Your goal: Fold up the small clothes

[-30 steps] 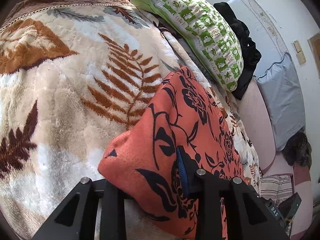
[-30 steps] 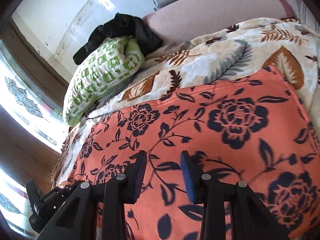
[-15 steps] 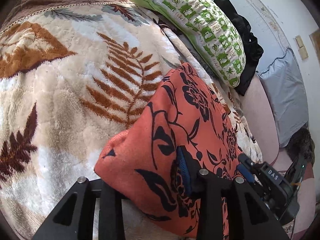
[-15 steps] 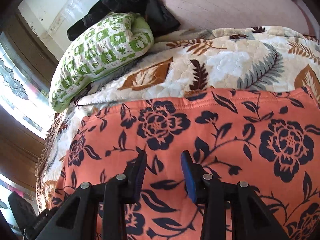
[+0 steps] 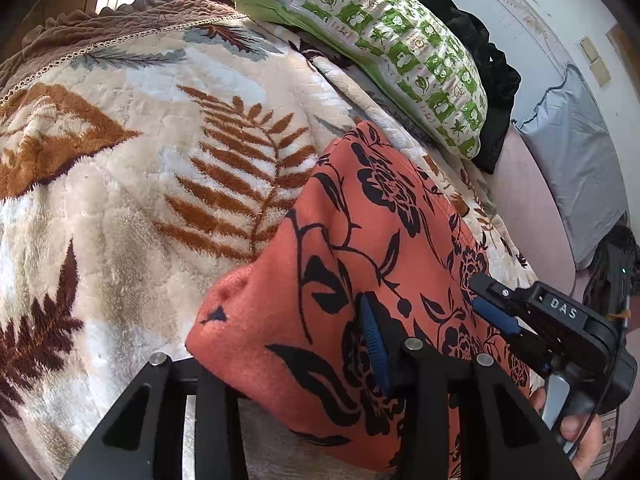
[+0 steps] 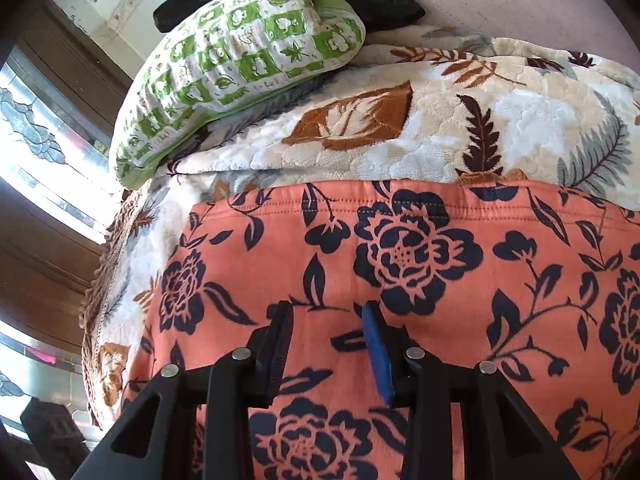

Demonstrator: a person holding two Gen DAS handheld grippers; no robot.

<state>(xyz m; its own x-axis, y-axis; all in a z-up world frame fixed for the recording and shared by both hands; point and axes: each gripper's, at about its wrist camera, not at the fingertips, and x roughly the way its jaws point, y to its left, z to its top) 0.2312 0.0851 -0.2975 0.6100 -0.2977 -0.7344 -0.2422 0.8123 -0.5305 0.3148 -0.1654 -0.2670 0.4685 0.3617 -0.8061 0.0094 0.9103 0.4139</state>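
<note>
A bed covered by a plush leaf-patterned blanket [image 5: 152,168] fills the space ahead of both tools, with a green-and-white pillow [image 5: 384,48] at its far end. Spread over the blanket, directly under and ahead of the tools, lies the orange floral garment [image 6: 400,248], its stitched hem on the far side of the right tool. It looks like thick, soft fleece: light, limp, with a grippy nap that should not slip, though doubled layers may bulk up. The left tool [image 5: 272,360] has the near corner bunched between its fingers; one finger is hidden under the cloth, so I judge it clamped. The right tool [image 6: 326,344] hovers partly open over the middle, gripping nothing. The best holds are probably hems and corners.
</note>
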